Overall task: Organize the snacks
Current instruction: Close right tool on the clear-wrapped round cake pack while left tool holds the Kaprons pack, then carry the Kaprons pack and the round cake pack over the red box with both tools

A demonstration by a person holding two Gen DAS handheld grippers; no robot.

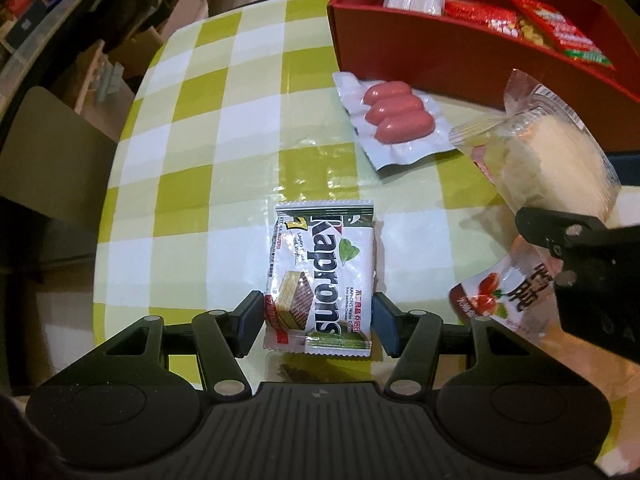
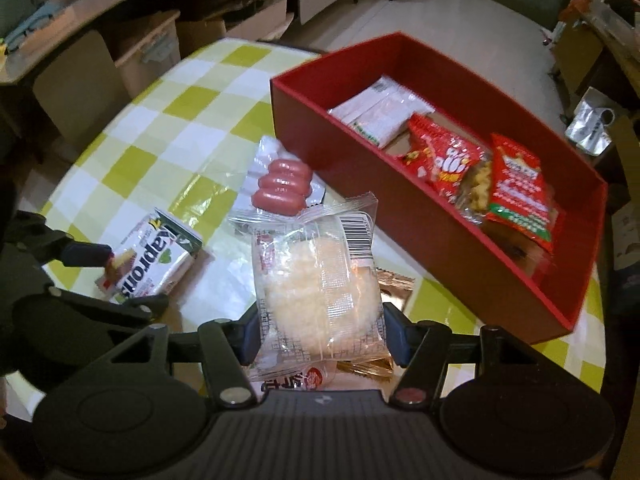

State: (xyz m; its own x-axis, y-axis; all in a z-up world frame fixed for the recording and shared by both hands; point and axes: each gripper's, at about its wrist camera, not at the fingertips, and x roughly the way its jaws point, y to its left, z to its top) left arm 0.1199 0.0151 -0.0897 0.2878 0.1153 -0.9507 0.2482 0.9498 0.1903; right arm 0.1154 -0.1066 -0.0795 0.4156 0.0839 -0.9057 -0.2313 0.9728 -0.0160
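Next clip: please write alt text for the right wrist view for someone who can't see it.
The right gripper holds a clear-wrapped pale rice cake packet above a green-checked table. Ahead lie a sausage pack and a red box already holding snacks; at left, the left gripper grips a Kaprons wafer packet.

This looks like a home, maybe a dining room used for storage. The round desk (image 2: 160,128) has a shiny yellow and white checked cloth. A chair (image 2: 76,92) stands beside it. Cardboard boxes (image 2: 256,16) and a plastic bin (image 2: 148,48) sit on the tiled floor (image 2: 460,12).
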